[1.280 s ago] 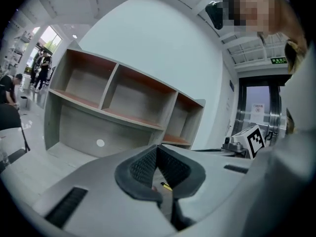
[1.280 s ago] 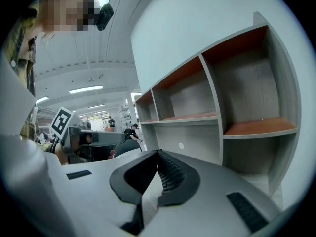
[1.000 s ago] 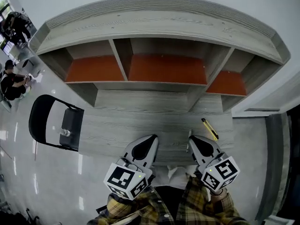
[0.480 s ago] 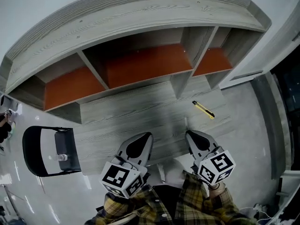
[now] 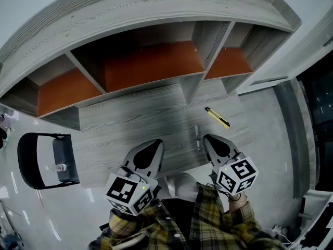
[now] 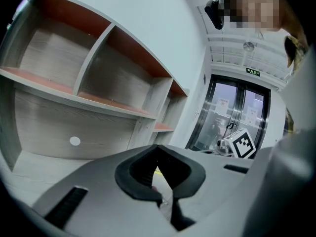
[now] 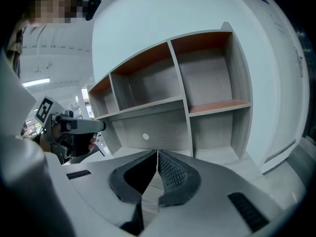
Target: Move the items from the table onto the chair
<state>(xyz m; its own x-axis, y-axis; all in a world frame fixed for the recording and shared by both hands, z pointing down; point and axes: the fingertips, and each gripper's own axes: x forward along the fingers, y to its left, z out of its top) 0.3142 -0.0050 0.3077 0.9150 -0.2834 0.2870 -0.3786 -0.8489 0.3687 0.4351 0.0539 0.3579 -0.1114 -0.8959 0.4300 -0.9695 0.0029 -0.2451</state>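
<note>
A yellow utility knife [image 5: 217,117] lies on the grey wooden table [image 5: 130,124], at its right. A thin grey pen-like stick [image 5: 197,137] lies nearer, just left of my right gripper [image 5: 207,138]. That gripper is shut and holds nothing; in the right gripper view its pads [image 7: 165,174] meet at the tip. My left gripper [image 5: 154,142] hovers over the table's near edge, also shut and empty. The black chair [image 5: 31,160] stands off the table's left end with a small clear bottle [image 5: 60,167] on its seat.
A hutch of open shelves with orange boards [image 5: 151,66] stands along the back of the table. Pale glossy floor [image 5: 260,124] surrounds the table. Glass doors [image 6: 232,112] show in the left gripper view, with the right gripper's marker cube [image 6: 243,144] in front of them.
The head view has swung right: the chair has slid toward the left edge, and the knife and grey stick now sit closer to my right gripper. Both grippers stay shut.
</note>
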